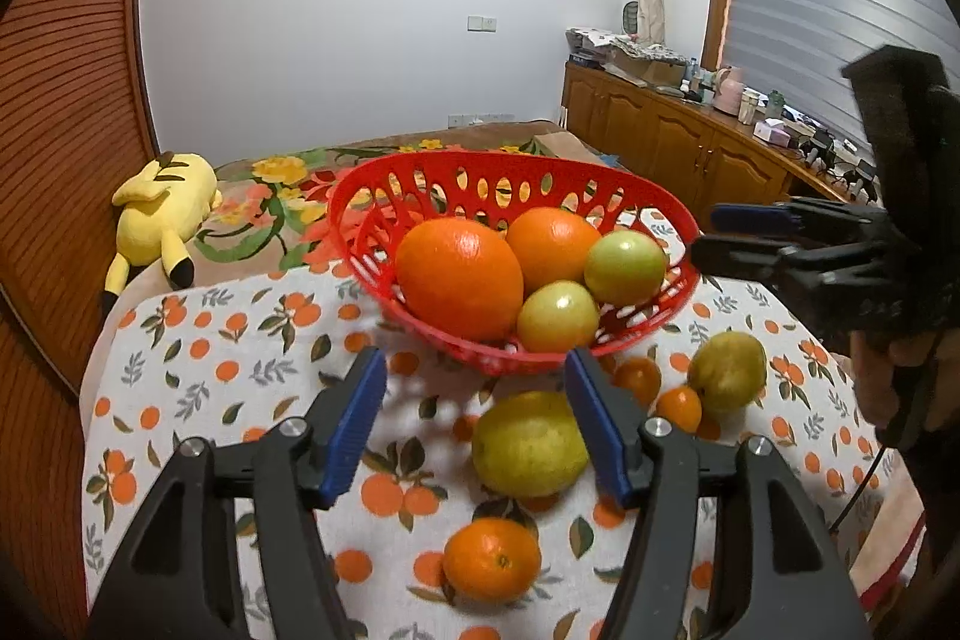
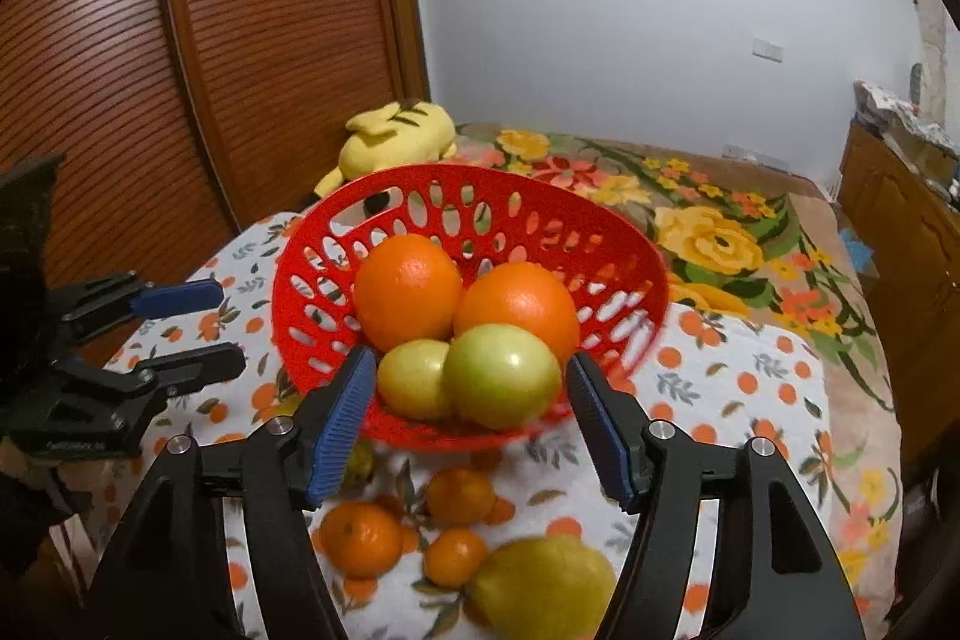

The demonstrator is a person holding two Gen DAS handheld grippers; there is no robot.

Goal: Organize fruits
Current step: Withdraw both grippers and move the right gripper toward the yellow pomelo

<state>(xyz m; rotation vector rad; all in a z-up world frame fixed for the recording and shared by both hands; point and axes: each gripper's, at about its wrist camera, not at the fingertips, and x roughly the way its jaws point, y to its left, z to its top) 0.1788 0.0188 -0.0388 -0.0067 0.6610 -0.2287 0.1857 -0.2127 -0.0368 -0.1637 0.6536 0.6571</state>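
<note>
Four fruits, two oranges and two green ones, already sit in the red basket [image 1: 420,172] at centre frame, while a yellow-green citrus [image 1: 528,442], a mandarin [image 1: 492,559] and a few smaller fruits lie loose on the counter [image 1: 240,340] in the lower half. Both the left hand-held gripper [image 1: 477,424] and the right hand-held gripper [image 2: 468,424] are spread wide, holding nothing. The step looks like a fresh pick: next, a gripper must drop around a loose fruit and close gently.

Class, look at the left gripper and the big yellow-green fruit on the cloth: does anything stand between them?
Nothing visible does. The left gripper is open, and the yellow-green fruit lies on the cloth just below its fingers, ahead of a small orange.
</note>
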